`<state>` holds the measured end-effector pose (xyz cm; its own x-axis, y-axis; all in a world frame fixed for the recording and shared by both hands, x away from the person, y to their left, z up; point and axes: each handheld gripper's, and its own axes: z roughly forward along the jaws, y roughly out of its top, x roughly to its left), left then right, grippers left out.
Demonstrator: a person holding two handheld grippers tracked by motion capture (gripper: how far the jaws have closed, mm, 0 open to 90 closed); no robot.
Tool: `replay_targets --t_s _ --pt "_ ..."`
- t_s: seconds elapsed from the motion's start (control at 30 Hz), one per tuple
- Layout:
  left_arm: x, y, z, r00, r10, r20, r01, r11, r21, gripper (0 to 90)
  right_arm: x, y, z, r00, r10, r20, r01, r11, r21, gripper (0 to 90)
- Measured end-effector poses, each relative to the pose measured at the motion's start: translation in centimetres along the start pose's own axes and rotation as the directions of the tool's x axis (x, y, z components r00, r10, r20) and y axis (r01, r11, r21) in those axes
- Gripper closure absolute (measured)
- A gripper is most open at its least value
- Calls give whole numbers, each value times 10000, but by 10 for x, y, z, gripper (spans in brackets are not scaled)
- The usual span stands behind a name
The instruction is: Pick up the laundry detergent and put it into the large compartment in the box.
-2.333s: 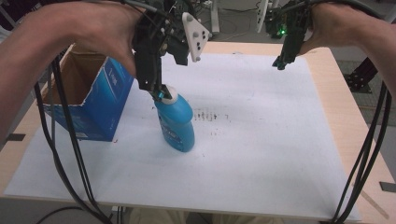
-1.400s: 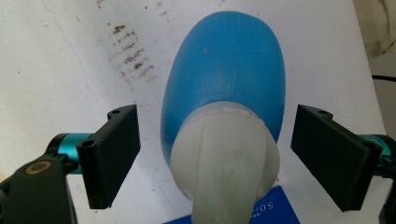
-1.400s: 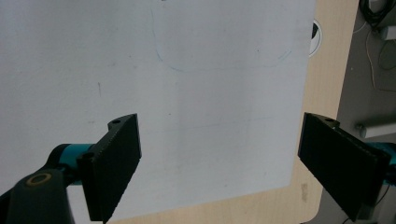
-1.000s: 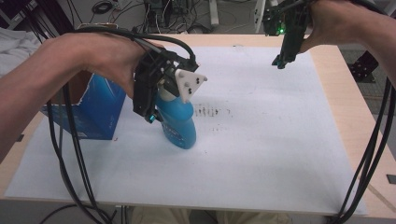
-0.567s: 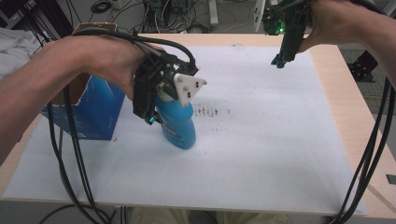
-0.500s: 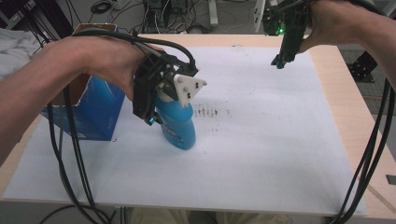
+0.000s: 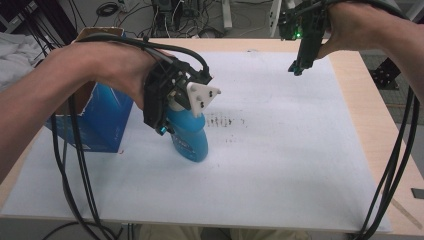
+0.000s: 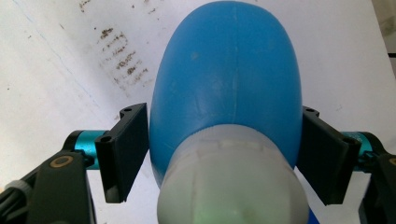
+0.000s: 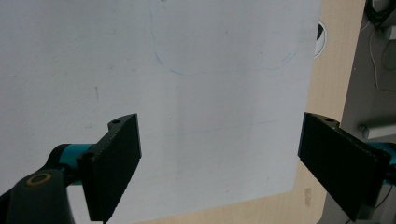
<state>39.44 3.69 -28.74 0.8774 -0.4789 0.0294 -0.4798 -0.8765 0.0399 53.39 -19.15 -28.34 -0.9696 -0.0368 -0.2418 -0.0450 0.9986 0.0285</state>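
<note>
A blue plastic bottle (image 7: 193, 143) with a pale grey cap (image 8: 233, 186) stands upright on the white sheet (image 7: 280, 165), left of centre. My left gripper (image 7: 176, 125) has come down over it from above. In the left gripper view the bottle (image 8: 224, 84) sits between the jaws of that gripper (image 8: 224, 156), and both pads press against its sides, just below the cap. My right gripper (image 7: 296, 67) hangs in the air over the far right part of the sheet. Its jaws (image 9: 219, 163) stand wide open with nothing between them.
An open blue carton (image 7: 100, 120) stands just left of the bottle, near the table's left edge. Dark smudges (image 7: 225, 121) mark the sheet to the right of the bottle. Bare wooden table (image 7: 380, 130) runs along the right side. Cables trail from both hands.
The left gripper dropped from above the cap down around the bottle's shoulders over the last two seconds, then held still. The right gripper has barely moved.
</note>
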Motion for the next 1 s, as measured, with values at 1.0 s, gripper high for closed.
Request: replay_targets --t_s 1.0 --pt "1 2 -2 9999 79 91 -79 10000 -3 317 0 -2 -2 10000 64 -6 -64 9999 -124 124"
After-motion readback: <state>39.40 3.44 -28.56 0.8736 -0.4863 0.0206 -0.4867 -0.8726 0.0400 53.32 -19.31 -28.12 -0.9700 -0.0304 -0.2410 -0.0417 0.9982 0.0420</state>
